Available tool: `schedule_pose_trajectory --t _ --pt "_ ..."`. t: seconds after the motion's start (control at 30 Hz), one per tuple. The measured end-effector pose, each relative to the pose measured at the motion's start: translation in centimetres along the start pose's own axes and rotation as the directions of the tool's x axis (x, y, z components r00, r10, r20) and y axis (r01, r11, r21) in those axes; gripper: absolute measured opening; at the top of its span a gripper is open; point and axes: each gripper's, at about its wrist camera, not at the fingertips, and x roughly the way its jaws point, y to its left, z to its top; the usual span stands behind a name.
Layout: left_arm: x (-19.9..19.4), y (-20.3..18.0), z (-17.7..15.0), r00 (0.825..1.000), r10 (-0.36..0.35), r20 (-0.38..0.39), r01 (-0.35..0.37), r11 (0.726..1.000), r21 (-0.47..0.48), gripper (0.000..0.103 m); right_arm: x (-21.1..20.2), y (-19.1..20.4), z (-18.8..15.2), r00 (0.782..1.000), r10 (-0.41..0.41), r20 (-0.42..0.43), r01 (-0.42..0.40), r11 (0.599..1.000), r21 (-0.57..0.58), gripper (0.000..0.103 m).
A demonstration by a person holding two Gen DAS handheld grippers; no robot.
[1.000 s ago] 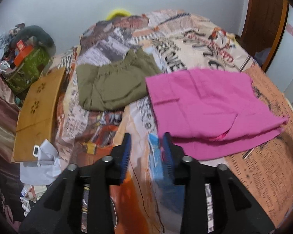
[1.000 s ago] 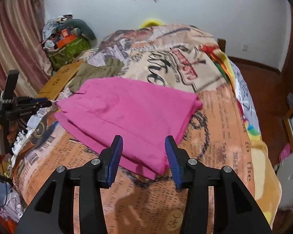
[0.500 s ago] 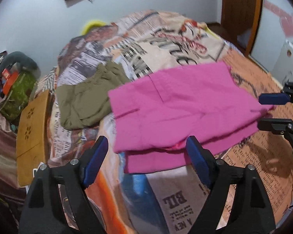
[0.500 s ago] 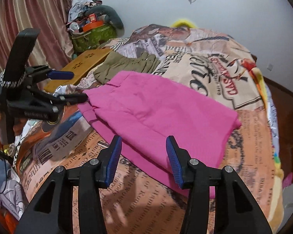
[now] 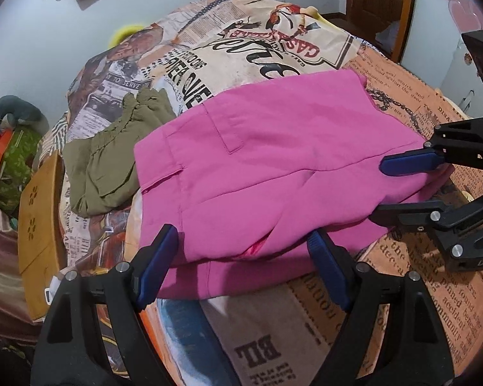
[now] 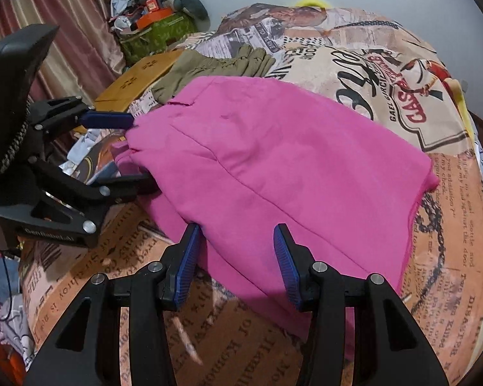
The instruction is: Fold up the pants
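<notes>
1. We see the pink pants (image 5: 273, 173) lying folded on a bed, on a bedspread (image 5: 273, 51) printed with newspaper columns and large lettering; the pants sit near the edge closest to us, with several layers stacked unevenly at that edge.
2. Our left gripper (image 5: 244, 263) hangs over the near left corner of the pants with its jaws spread wide. The blue pads (image 5: 154, 263) stand on either side of the layered hem, and nothing is pinched between them (the cloth lies under the gap, not in a grip).
3. Our right gripper (image 6: 238, 263) is at the other near corner, its jaws at a middling width, not clamped on anything. From its own camera the pink edge runs between and below its fingers; whether a pad brushes the cloth we cannot tell.
4. In the left wrist view the right gripper (image 5: 399, 189) comes in from the right edge, one blue pad above the pants' corner and the other finger at the layers beneath.
5. In the right wrist view the left gripper (image 6: 135, 151) reaches in from the left, one finger above and one below the pants' edge.
6. Olive-green pants (image 5: 109, 157) lie folded just beyond the pink ones, touching or slightly tucked under their far left edge.
7. A wooden board (image 5: 38, 222) with cut-out flower shapes rests at the bed's left side, beside the olive pair.
8. A green bag (image 6: 157, 35) piled with clutter stands by a striped curtain (image 6: 80, 32) at the wall.
</notes>
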Motion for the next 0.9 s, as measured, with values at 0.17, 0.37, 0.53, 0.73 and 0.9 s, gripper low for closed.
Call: schedule_pose_trajectory --t 0.17,0.37,0.53,0.73,0.9 --pt "0.4 -0.2 0.3 1.000 -0.004 -0.002 0.004 1.000 0.013 0.083 -0.5 0.1 0.5 0.999 0.008 0.050 -0.008 1.000 -0.011 0.013" --pt "0.5 0.0 0.8 0.999 -0.003 0.040 0.003 1.000 -0.009 0.056 -1.4 0.2 0.8 0.994 0.001 0.107 0.001 1.000 -0.020 0.008" --pt "0.1 -1.3 0.9 0.997 0.010 0.071 -0.013 0.998 0.055 0.025 -1.3 0.3 0.5 0.996 0.035 0.081 -0.034 0.999 -0.012 0.008" --pt "-0.4 -0.4 1.6 0.997 -0.039 0.061 0.040 0.999 -0.017 0.020 -0.9 0.3 0.3 0.998 0.011 0.060 -0.012 1.000 0.009 0.041" --pt "-1.0 0.3 2.2 0.994 -0.075 0.074 0.081 0.994 -0.071 0.013 -0.5 0.2 0.7 0.996 -0.054 0.066 0.055 0.998 -0.007 0.041"
